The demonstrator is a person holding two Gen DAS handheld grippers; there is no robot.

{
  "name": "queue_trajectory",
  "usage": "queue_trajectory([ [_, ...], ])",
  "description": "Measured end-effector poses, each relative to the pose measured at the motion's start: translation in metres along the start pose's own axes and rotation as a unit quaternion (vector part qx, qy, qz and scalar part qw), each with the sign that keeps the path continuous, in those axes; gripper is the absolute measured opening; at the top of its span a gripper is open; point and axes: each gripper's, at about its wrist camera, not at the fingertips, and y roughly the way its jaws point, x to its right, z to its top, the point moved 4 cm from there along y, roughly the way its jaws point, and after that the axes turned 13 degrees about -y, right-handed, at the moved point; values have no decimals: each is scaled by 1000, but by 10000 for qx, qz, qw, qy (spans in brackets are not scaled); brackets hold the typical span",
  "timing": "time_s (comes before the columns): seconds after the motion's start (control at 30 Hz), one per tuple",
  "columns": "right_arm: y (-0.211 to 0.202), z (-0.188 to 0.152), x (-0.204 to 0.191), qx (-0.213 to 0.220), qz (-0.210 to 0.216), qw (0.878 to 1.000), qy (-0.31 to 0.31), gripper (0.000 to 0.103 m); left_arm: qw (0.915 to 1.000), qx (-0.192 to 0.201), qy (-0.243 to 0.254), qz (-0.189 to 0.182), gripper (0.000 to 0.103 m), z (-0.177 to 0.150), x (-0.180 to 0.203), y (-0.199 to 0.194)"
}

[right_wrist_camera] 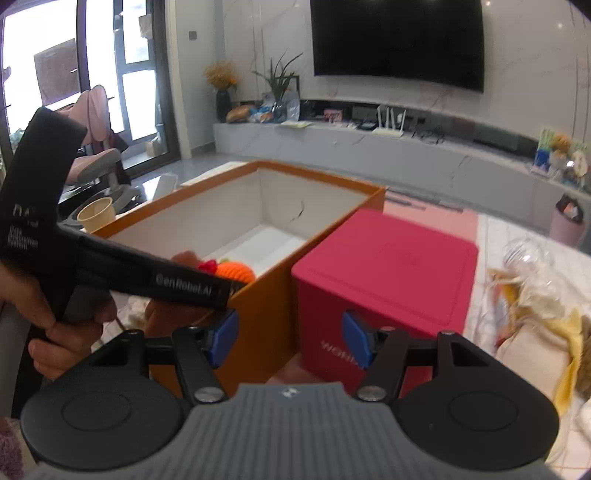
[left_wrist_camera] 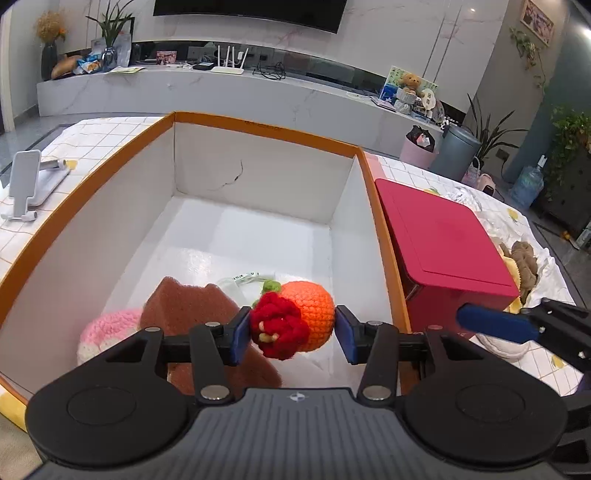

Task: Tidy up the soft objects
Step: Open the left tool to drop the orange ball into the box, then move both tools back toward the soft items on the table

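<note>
A living room lies behind my work: a long marble shelf under a dark TV (left_wrist_camera: 251, 13), a router, plants, and a tiled cloth (left_wrist_camera: 110, 127) on the table.

From my left wrist, a big orange box (left_wrist_camera: 258, 125) with white inside walls fills the middle. My left gripper (left_wrist_camera: 290, 328) hangs over its near end, its blue pads pressed on either side of a crochet orange (left_wrist_camera: 312, 314) that has a red crochet flower (left_wrist_camera: 279, 326) and a green leaf on its left side. Below it, on the box floor at the near left, lie a brown knit piece (left_wrist_camera: 192, 306) and a pink knit piece (left_wrist_camera: 107, 328). A red box (left_wrist_camera: 439, 236), lid on, stands just beside the orange box on the right. Further right a brown plush toy (left_wrist_camera: 522, 258) lies on crumpled clear wrap. A white phone stand (left_wrist_camera: 27, 184) sits at far left. The blue tip of my right gripper (left_wrist_camera: 495, 325) shows at the near right, in front of the red box.

From my right wrist, the same TV (right_wrist_camera: 397, 40) hangs on the far wall. My right gripper (right_wrist_camera: 290, 339) is empty, its pads spread apart, in front of the seam between the orange box (right_wrist_camera: 266, 314) and the red box (right_wrist_camera: 388, 266). At left my hand (right_wrist_camera: 55, 317) holds the left gripper's handle, which reaches over the orange box's near edge; the crochet orange (right_wrist_camera: 234, 271) shows just past it. A paper cup (right_wrist_camera: 96, 214) stands far left.
</note>
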Motion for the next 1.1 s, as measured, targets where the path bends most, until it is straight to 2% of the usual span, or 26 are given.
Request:
queue_trajectory([
  [0.03,2,0,-1,-33,-28,10000,-19,62,10000,-45,1,-14,55,0,0,0],
  [0.1,7,1,-4,-120,-95,9998,-124,62,9999,-69,-95,-87,69,1,-2,-2],
  [0.13,8,1,-5,-138,-108,9997,-143,62,9997,-38,-146,-168,71,1,-2,-3],
  [0.23,12,0,-5,-228,-105,9997,-77,63,9994,-13,-259,-206,74,0,-3,-4],
  [0.37,12,1,-6,-239,-109,9996,-55,63,9997,105,-203,35,80,-1,1,-7],
  [0.53,12,-4,-7,-258,-132,9996,-59,63,9994,191,-248,135,81,-2,2,-8],
  [0.6,11,-5,-7,-295,-163,9994,-46,67,9993,228,-256,111,83,-2,1,-8],
  [0.77,12,-6,-9,-314,-183,9993,-26,67,9983,556,-39,178,87,-4,8,-17],
  [0.93,6,-1,-9,-239,-361,9990,-133,77,9962,861,-78,77,86,-1,19,-31],
  [1.1,-7,7,0,-160,-400,9991,7,86,9922,1240,-42,144,87,5,34,-48],
])
